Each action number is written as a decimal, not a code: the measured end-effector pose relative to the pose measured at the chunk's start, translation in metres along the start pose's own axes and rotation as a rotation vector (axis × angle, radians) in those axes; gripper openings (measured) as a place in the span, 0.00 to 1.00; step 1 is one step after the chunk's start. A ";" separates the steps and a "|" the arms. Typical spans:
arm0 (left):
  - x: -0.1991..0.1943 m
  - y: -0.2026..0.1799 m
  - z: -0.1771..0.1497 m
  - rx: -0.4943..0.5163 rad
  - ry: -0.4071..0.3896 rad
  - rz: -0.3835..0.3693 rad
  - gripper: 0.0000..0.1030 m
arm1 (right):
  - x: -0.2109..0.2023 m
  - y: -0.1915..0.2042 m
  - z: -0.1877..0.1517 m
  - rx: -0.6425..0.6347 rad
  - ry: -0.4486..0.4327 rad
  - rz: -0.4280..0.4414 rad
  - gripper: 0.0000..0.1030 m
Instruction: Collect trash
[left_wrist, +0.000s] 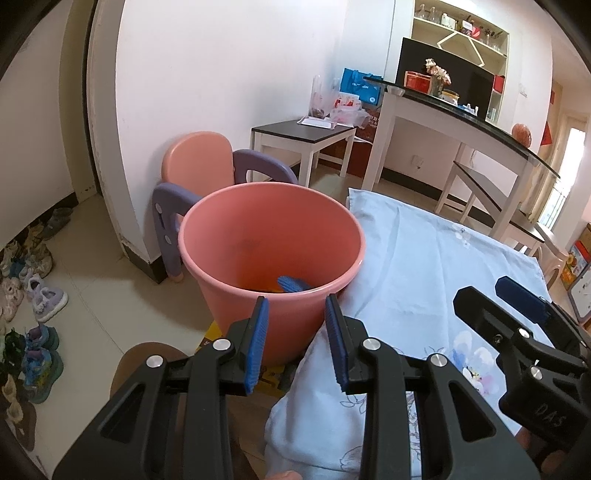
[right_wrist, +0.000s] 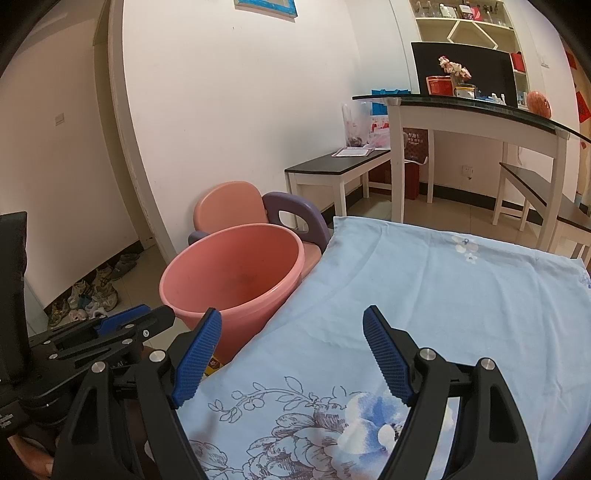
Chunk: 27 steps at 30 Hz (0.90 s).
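Note:
A pink plastic bucket (left_wrist: 269, 258) stands on the floor beside the cloth-covered table; it also shows in the right wrist view (right_wrist: 236, 280). Inside it lie a blue ridged piece (left_wrist: 291, 284) and something orange. My left gripper (left_wrist: 297, 306) is open and empty, just in front of the bucket's near rim. My right gripper (right_wrist: 291, 325) is open and empty above the blue floral cloth (right_wrist: 424, 295); it shows at the right of the left wrist view (left_wrist: 491, 291). The left gripper shows at the lower left of the right wrist view (right_wrist: 147, 317).
A pink and purple child's chair (left_wrist: 207, 166) stands behind the bucket against the wall. Several shoes (left_wrist: 37, 295) line the floor at the left. A low bench (left_wrist: 306, 136) and a tall dark-topped table (left_wrist: 461, 122) stand further back. A yellow box lies under the bucket.

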<state>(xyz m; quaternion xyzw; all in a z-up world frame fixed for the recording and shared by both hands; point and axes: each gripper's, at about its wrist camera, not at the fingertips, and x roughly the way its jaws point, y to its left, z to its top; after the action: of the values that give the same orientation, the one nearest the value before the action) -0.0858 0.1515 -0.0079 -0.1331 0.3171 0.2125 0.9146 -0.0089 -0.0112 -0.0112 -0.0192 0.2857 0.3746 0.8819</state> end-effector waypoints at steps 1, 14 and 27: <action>-0.001 0.000 0.000 0.001 0.000 -0.001 0.31 | 0.000 0.000 0.000 0.000 0.000 0.000 0.75; -0.001 0.000 0.000 0.003 0.000 0.001 0.31 | -0.001 -0.002 -0.001 -0.001 -0.002 -0.002 0.75; -0.002 0.000 -0.004 0.019 0.011 0.039 0.31 | -0.003 -0.003 -0.001 -0.002 -0.004 -0.004 0.75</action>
<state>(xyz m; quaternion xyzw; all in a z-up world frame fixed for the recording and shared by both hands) -0.0896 0.1491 -0.0094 -0.1193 0.3266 0.2268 0.9098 -0.0091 -0.0150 -0.0112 -0.0201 0.2836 0.3734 0.8831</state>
